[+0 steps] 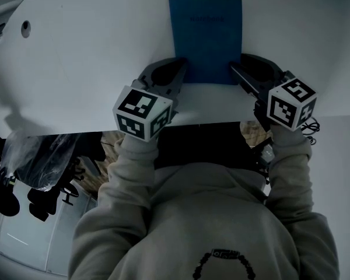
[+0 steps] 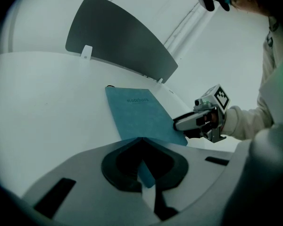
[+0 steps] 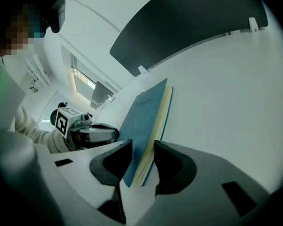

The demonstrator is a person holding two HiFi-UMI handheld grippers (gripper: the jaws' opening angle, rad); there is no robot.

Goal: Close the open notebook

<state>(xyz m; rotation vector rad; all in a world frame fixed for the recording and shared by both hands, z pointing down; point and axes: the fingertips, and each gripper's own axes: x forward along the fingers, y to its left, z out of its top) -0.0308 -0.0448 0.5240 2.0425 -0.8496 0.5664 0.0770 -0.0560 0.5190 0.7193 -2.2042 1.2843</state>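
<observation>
— where's the notebook sitting?

— on the white table (image 1: pixel 76 69), flat, close to the front edge and between the two grippers. the blue notebook (image 1: pixel 207 37) already lies cover up, cream page edges showing along its right side.

— how would it handle?

— light and thin, i'd judge, with a bendy cover that flexes if lifted by one corner. the tabletop looks smooth, so a sideways push may make it skid. best taken at the near edge by the corners, with the whole block of pages between the pads rather than the cover alone.

— left gripper?

— the left gripper (image 2: pixel 141 142) has its jaws brought together at the near left corner, a sliver of blue running down between the pads. it looks pinched on the notebook, though the pads hide the contact itself.

— and the right?

— the right gripper (image 3: pixel 140 149) stands spread, straddling the near right corner. cover and pages sit between the jaws, with a gap on the cover side, so nothing is clamped.
</observation>
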